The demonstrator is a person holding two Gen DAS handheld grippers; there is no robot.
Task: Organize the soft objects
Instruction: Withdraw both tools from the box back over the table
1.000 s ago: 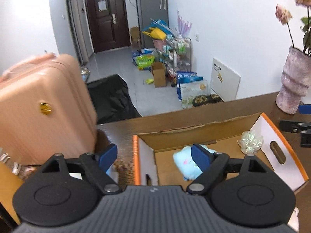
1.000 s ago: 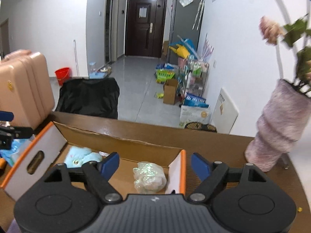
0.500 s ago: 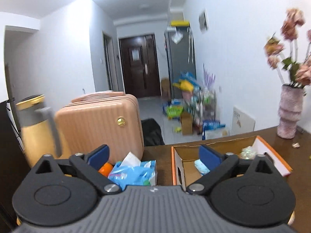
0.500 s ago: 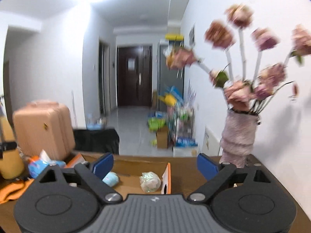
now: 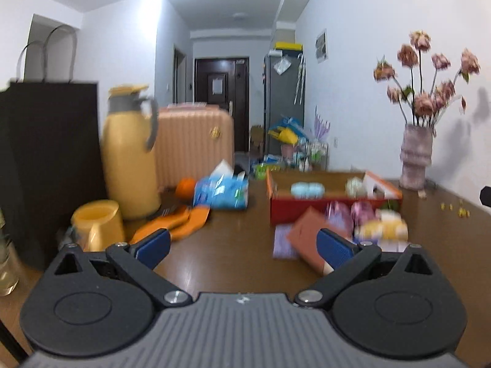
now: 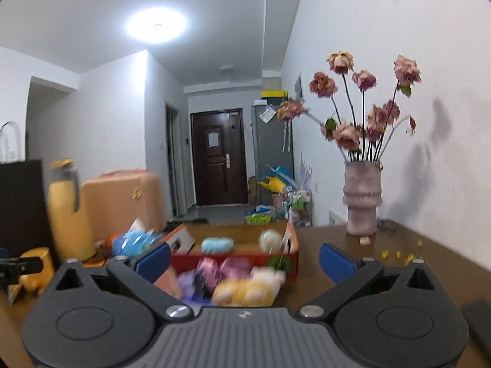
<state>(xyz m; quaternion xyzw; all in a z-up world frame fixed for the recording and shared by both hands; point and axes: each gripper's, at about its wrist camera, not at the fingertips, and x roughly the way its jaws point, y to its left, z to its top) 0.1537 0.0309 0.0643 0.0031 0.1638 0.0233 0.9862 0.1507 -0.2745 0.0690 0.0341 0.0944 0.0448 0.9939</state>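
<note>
**Both grippers wide open above the table, box ahead**

The open orange-edged cardboard box [image 5: 333,197] is the landmark on the brown wooden table [image 5: 233,245]. Inside it lie a pale blue plush toy [image 5: 307,189] and a whitish crinkled soft bundle [image 5: 353,185]. Just in front of the box sits a blurred heap of soft things: pink and purple plush pieces [image 6: 227,268] and a yellow plush toy [image 6: 245,291]. Left of the box lies a blue tissue pack [image 5: 222,191]; right of it stands a ribbed pink vase of dried roses [image 6: 362,202]. The left gripper [image 5: 242,247] stands fully spread, gripping nothing. The right gripper [image 6: 244,259] has just been opening and holds nothing between its jaws.
</note>
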